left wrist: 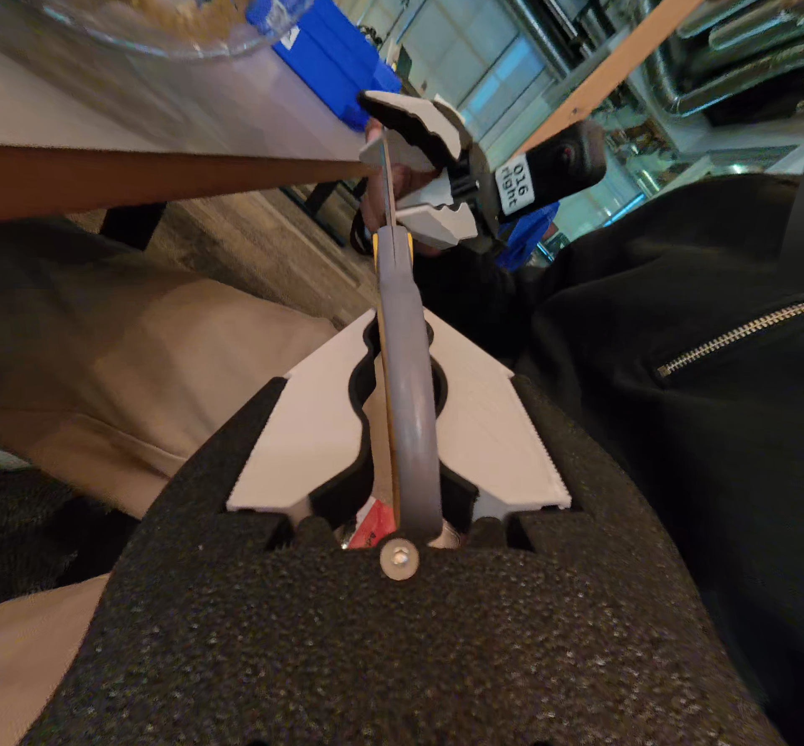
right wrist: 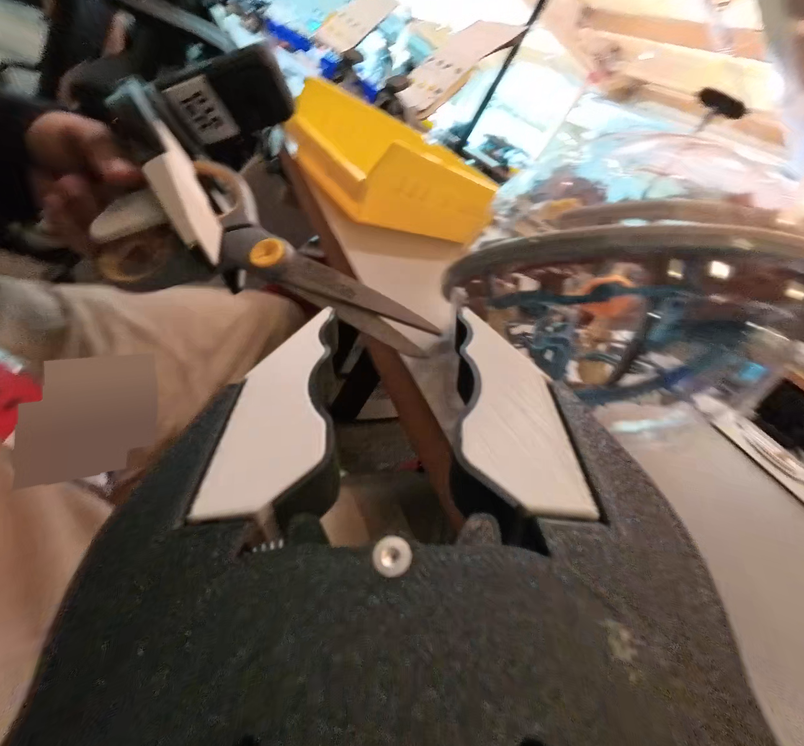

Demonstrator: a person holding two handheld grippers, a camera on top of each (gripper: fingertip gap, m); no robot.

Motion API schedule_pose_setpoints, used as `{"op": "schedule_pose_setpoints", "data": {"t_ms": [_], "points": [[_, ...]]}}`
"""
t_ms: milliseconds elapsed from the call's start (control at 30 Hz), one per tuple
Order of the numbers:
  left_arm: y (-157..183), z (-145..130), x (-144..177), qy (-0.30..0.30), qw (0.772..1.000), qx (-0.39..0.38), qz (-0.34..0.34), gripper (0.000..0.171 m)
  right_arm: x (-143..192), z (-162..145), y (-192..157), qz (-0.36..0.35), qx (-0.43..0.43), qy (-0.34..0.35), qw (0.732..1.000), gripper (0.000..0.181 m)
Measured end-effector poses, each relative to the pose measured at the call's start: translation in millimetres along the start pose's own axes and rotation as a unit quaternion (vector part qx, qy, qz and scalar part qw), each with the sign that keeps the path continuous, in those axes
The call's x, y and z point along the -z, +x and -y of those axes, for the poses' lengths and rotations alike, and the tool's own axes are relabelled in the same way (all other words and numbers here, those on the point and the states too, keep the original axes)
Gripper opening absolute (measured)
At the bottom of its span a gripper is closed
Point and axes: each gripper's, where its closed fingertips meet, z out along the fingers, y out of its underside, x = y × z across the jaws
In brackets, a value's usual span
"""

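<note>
Left gripper [left wrist: 398, 381] clamps grey scissor handles [left wrist: 407, 398]; scissors [right wrist: 322, 285] blades point at right gripper [right wrist: 393, 381], jaws parted, empty, beside glass bowl [right wrist: 631, 290] at table edge [left wrist: 174, 172].

White label [left wrist: 516, 186], black print, on the camera mount [left wrist: 561, 159] behind the right tongs [left wrist: 385, 159]

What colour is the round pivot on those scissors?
Yellow-orange, set between grey handles; the scissors pivot shows best in the right wrist view.
</note>
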Motion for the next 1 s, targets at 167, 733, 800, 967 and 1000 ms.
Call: {"op": "schedule_pose_setpoints", "data": {"t_ms": [167,733,800,967,1000], "points": [[-4.8,17.3,-2.3,0.032,0.999,-0.001,-0.016,0.011,47.1,11.4,56.7,-0.171,-0.107,0.098,0.975,0.03],[9.9,-8.1,-90.4,-0.047,0.994,0.009,-0.103,0.012,65.6,1.7,24.2,-0.015,-0.531,0.152,0.834,0.006],[11.6,-21.8,-98.5,-0.088,0.99,0.002,-0.107,0.014,73.5,1.1,26.3,0.001,-0.554,0.166,0.816,0.003],[6.8,-50.0,-107.9,-0.171,0.974,-0.135,-0.068,0.028,81.4,2.3,5.4,0.091,-0.569,0.14,0.805,0.002],[9.3,-50.1,-108.7,-0.168,0.971,-0.155,-0.07,0.028,80.8,0.9,-3.7,0.113,-0.564,0.121,0.809,0.002]]}}
